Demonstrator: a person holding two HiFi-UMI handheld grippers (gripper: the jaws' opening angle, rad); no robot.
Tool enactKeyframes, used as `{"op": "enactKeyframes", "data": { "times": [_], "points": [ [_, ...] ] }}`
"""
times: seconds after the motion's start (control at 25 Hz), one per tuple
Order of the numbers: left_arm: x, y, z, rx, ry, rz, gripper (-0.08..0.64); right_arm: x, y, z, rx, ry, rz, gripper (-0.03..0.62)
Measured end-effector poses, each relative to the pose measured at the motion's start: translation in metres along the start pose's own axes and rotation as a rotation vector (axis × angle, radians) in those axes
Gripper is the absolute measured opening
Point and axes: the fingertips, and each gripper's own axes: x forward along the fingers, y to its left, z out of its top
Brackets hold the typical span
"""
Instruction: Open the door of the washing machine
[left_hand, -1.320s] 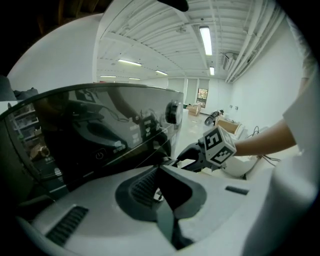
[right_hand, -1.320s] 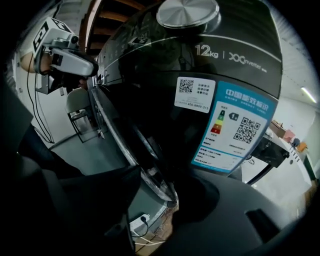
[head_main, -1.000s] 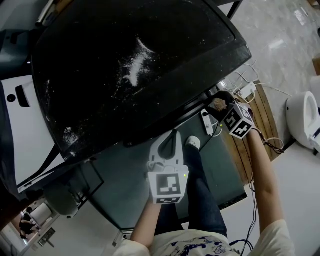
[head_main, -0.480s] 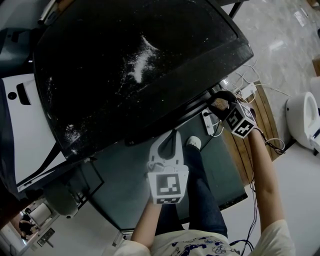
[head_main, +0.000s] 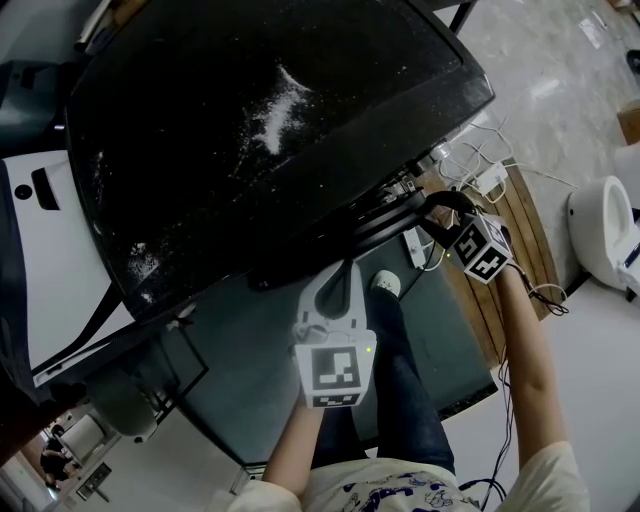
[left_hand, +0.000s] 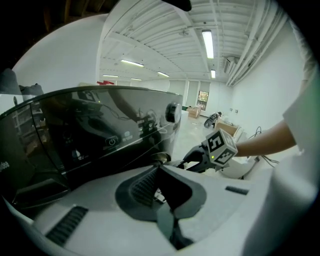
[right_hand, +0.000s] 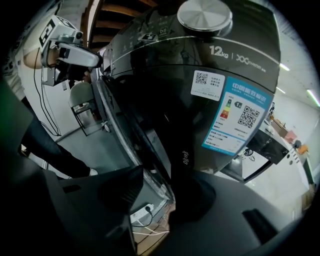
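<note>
The door (right_hand: 187, 130) is found on the front of the washing machine (head_main: 270, 130), below the machine's chrome dial (right_hand: 205, 15); an energy label (right_hand: 235, 117) is stuck on its dark face; at the edge nearest the right gripper (head_main: 430, 205) it is seen to stand slightly off the machine's front. That edge is taken between the right gripper's jaws, which have just been closing; they are held wide apart by the door's thickness, one on each face of it.

The left gripper (head_main: 345, 275) is held in front of the machine, near the middle of its front edge, with its jaws brought together at the tips and nothing between them; whether the tips touch the machine cannot be told.

The machine's black top is streaked with white powder (head_main: 272, 120). A grey mat (head_main: 250, 350) is laid on the floor in front of the machine; the person's shoe (head_main: 385, 285) is planted on it. A white power strip (head_main: 415, 245) is seen by the machine's right front corner; a wooden slatted board (head_main: 520, 215) lies to the right of the machine, with cables trailed over it; a white cabinet (head_main: 50, 260) is set against the machine's left side.
</note>
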Motion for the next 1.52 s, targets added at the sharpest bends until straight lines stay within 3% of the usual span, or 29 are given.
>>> {"op": "enactKeyframes", "data": {
  "times": [0.8, 1.52],
  "points": [
    [-0.048, -0.002, -0.025, 0.093, -0.033, -0.115, 0.003, -0.034, 0.075, -0.046, 0.2, 0.077, -0.128, 0.186],
    [-0.11, 0.026, -0.069, 0.19, -0.062, -0.241, 0.002, -0.058, 0.167, -0.079, 0.437, 0.149, -0.335, 0.195]
  ]
}}
